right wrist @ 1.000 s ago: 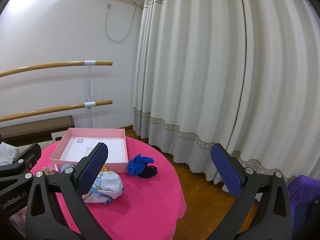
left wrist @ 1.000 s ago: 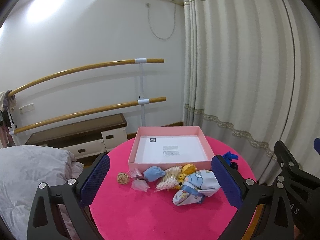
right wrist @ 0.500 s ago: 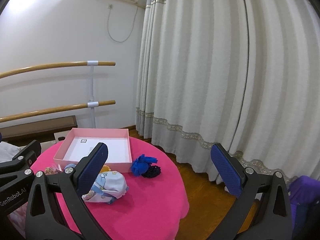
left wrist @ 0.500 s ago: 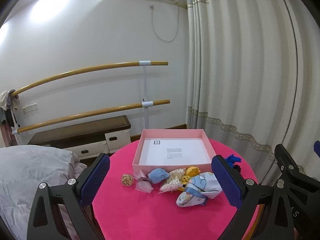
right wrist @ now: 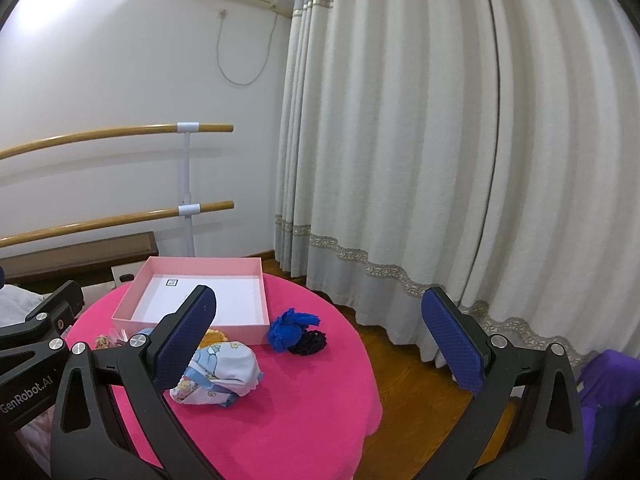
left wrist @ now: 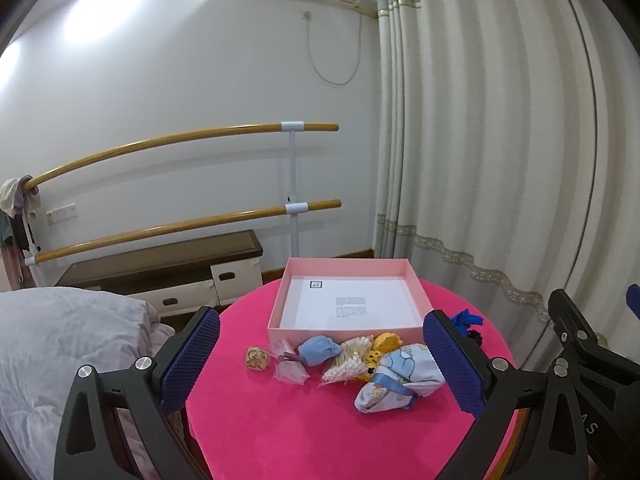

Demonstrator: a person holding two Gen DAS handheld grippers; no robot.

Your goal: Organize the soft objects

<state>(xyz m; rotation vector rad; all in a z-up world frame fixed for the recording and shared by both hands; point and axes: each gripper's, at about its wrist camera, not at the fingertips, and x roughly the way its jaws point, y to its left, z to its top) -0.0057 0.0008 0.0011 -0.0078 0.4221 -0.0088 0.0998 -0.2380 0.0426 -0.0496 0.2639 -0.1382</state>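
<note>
- We judge this to be the very start: the pink box (left wrist: 349, 308), at centre frame in the left wrist view, holds nothing but a printed sheet, and every soft item lies outside it on the round pink table (left wrist: 304, 432).
- Our left gripper (left wrist: 320, 356) hangs above the near table edge with its jaws spread wide and nothing between them.
- Our right gripper (right wrist: 340, 340) is just as wide open and empty — it looks out past the table's right edge toward the curtain (right wrist: 440, 140).
- The row sits just below the box's near wall: a tan rosette (left wrist: 256, 358), a small clear bag (left wrist: 289, 368), a light blue pouch (left wrist: 319, 350), a pack of cotton swabs (left wrist: 349, 362), something yellow (left wrist: 387, 342), and the cartoon-print cloth bundle (left wrist: 400, 380).
- At lower centre of the right wrist view, a blue knitted piece (right wrist: 290, 328) touches a dark hair net (right wrist: 309, 342) beside the box's right corner.
- Next move, as we read it: lower one gripper onto a single item, close gently, lift it over the wall.
- What stands in the way — the swabs, yellow thing and bundle crowd together, so a clean pinch there may drag a neighbour.
</note>
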